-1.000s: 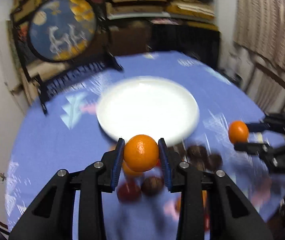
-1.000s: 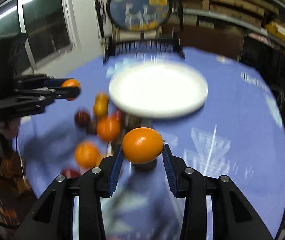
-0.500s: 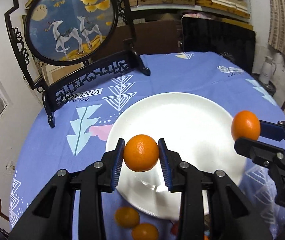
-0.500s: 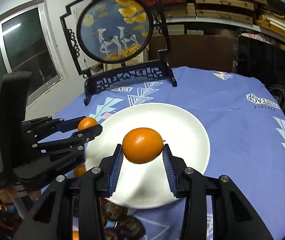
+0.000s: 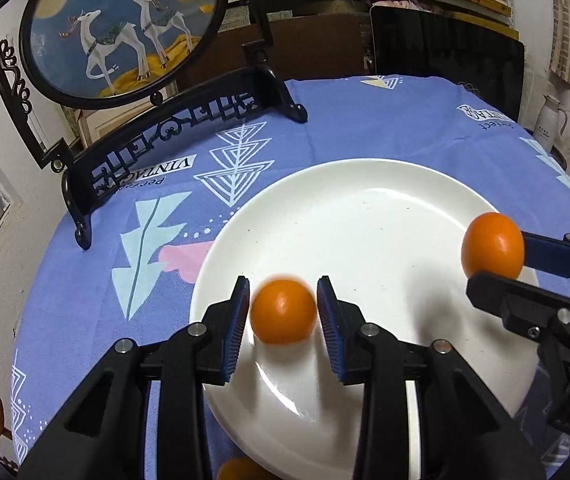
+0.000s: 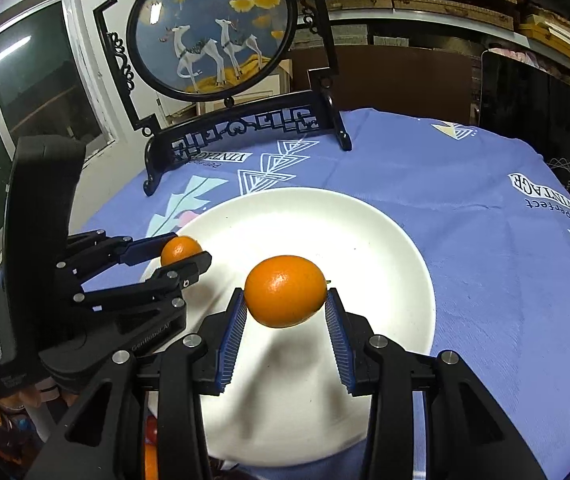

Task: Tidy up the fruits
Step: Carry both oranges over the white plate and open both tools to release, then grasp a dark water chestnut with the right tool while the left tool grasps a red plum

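Observation:
A white plate (image 5: 365,216) lies on the blue tablecloth; it also shows in the right wrist view (image 6: 365,240). My left gripper (image 5: 283,312) hangs over the plate's left part with its jaws apart. An orange (image 5: 283,308) sits between them, blurred, with small gaps on both sides. My right gripper (image 6: 285,304) is shut on a second orange (image 6: 285,290) and holds it above the plate. That orange (image 5: 492,245) and gripper show at the right of the left wrist view. The left gripper and its orange (image 6: 180,249) show at the left of the right wrist view.
A round deer picture in a black carved stand (image 5: 173,120) stands at the table's back left, also seen in the right wrist view (image 6: 245,128). Another orange (image 5: 237,470) lies off the plate at its near edge. A dark chair back (image 5: 445,60) stands behind the table.
Both grippers moved forward from the fruit pile to over the plate. The left jaws have widened and its orange now looks blurred and lower. The right still grips its orange.

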Demonstrator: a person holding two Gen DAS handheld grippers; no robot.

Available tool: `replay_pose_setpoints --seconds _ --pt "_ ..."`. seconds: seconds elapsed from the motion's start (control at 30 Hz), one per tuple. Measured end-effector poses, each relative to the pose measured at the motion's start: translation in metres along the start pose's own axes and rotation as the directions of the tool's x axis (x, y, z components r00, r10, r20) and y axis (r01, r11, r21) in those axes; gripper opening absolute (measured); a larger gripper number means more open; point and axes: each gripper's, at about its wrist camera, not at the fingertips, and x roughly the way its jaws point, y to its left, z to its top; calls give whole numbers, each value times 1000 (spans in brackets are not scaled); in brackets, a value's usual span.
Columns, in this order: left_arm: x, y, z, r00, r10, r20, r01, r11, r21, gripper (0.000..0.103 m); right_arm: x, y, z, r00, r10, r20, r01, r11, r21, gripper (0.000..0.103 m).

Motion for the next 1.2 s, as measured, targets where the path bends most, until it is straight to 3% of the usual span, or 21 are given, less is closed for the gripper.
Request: replay_pose_setpoints --seconds 0.23,0.33,0.6,0.67,0.83,0.93,1.0,1.07,1.2 --pt "-3 1 4 1000 10 12 -10 1000 0 35 2 0 1 1000 -7 -1 7 1000 0 42" --pt "-10 2 1 999 19 26 -19 1000 3 70 -8 -1 2 997 -56 48 55 998 13 78" --pt "-51 19 -21 998 31 63 -31 1000 -7 71 -59 -1 -24 999 -4 34 2 999 52 78" --pt "-67 25 -33 996 26 83 -26 1000 -2 80 -80 8 -45 1000 5 27 -5 1000 6 79" --pt "-112 38 -80 992 -18 121 13 999 41 86 -118 41 -115 995 58 -82 -71 983 -168 79" --pt "-129 46 -110 993 -47 104 42 998 48 86 -126 66 -163 971 127 -201 -177 951 -255 79" --pt "-136 47 -125 993 -69 94 64 996 60 86 -126 82 -187 967 121 -225 -190 929 -318 79" --pt "-140 47 -138 993 -93 71 88 994 72 87 -119 92 -199 967 95 -235 -178 916 -361 79" --pt "-151 42 -163 986 -164 26 161 982 99 87 -101 94 -197 959 127 -254 -205 928 -311 76"
